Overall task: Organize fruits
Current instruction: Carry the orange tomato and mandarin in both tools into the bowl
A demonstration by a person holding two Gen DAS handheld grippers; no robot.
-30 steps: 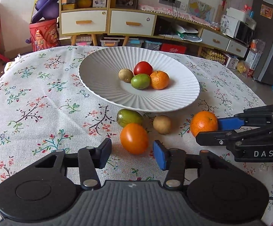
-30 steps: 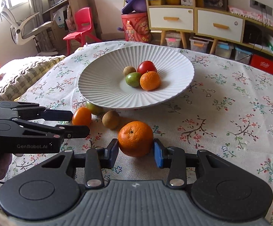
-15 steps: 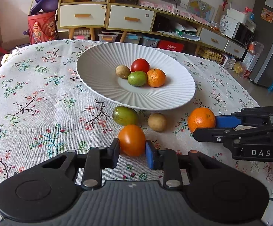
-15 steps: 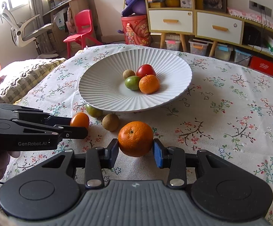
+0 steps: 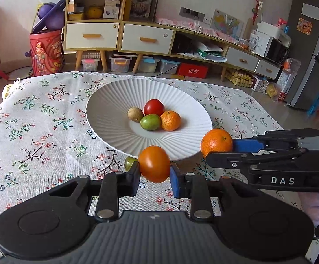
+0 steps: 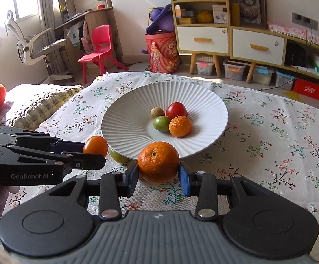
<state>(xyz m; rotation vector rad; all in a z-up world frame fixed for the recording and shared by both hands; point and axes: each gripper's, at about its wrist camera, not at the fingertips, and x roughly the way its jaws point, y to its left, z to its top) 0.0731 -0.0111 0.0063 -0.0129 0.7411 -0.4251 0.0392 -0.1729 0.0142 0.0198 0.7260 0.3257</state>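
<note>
A white ribbed plate (image 5: 115, 101) (image 6: 133, 110) on the floral tablecloth holds a red tomato (image 5: 153, 107), a green fruit (image 5: 150, 122), a brown kiwi (image 5: 135, 114) and a small orange (image 5: 170, 120). My left gripper (image 5: 154, 171) is shut on an orange tomato (image 5: 154, 164) (image 6: 95, 145), lifted near the plate's front rim. My right gripper (image 6: 158, 171) is shut on a large orange (image 6: 158, 161) (image 5: 216, 143), also lifted by the rim. A green fruit (image 5: 129, 162) (image 6: 118, 156) lies on the cloth, partly hidden under the rim.
The table's far edge (image 5: 93, 73) drops to the floor, with cabinets (image 5: 119, 35) and a red bucket (image 5: 46, 52) behind. A cushion (image 6: 36, 105) and a red chair (image 6: 97, 50) stand to the left. The two grippers are close side by side.
My left gripper shut on the orange tomato and lifted it toward the plate. My right gripper lifted the large orange toward the rim. The brown kiwi on the cloth is out of sight.
</note>
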